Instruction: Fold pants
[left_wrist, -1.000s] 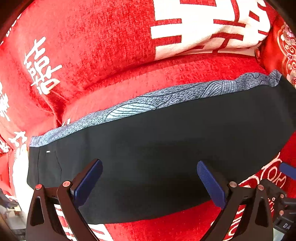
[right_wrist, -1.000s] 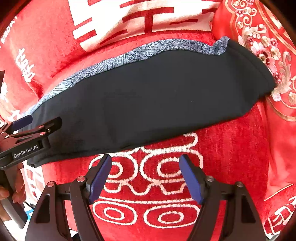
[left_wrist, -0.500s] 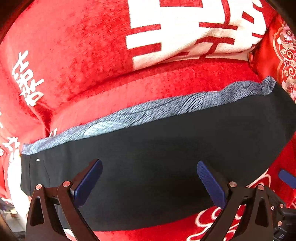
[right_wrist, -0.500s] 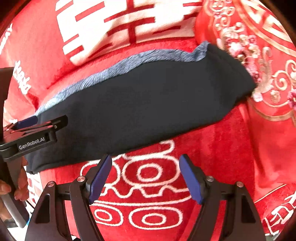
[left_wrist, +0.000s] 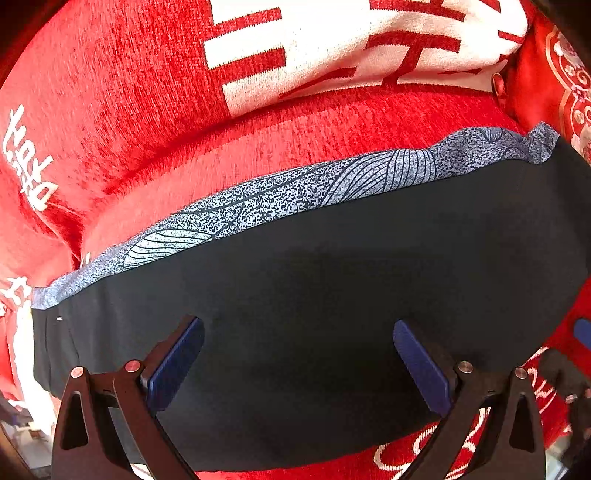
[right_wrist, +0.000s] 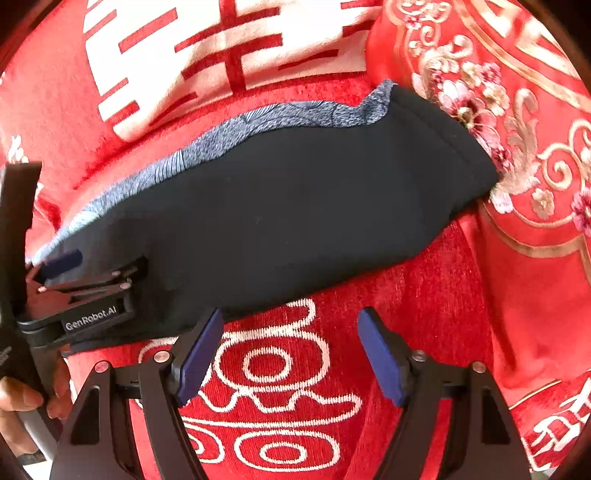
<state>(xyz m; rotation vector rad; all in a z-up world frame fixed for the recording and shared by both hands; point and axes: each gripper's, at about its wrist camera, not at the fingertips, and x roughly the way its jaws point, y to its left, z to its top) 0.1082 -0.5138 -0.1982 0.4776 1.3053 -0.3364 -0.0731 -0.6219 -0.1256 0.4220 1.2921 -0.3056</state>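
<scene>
Nearest the left wrist camera, the left hand-held gripper (left_wrist: 297, 363) has its 2 blue-padded fingers (left_wrist: 173, 363) spread wide, holding nothing, with both pads hanging over the dark fabric of the pants (left_wrist: 332, 314). From the right wrist view that same left hand-held gripper (right_wrist: 79, 284) shows at the left edge, lying over the near left end of the pants (right_wrist: 277, 206), with the person's hand (right_wrist: 22, 402) gripping its handle below. The right hand-held gripper (right_wrist: 290, 354) is also spread apart and grips nothing; its left pad (right_wrist: 199, 356) sits at the near edge of the pants, though whether it touches the fabric I cannot tell, while its right pad (right_wrist: 380, 363) hangs over bare red cloth. Under both tools lies a red blanket (right_wrist: 332, 369) with white looping figures woven into it. The pants rest flat on this blanket as 1 long folded band running from the near left to the far right, black on top, with a strip of grey-blue patterned fabric (left_wrist: 295, 199) showing along the far long edge. The right end of the band is rounded and thick, and it lies against a red embroidered cushion (right_wrist: 517, 129) with gold scrollwork and pink flowers. Beyond the pants the blanket rises in a soft ridge, and farther still it carries a large white block (left_wrist: 369, 44) with red strokes.
</scene>
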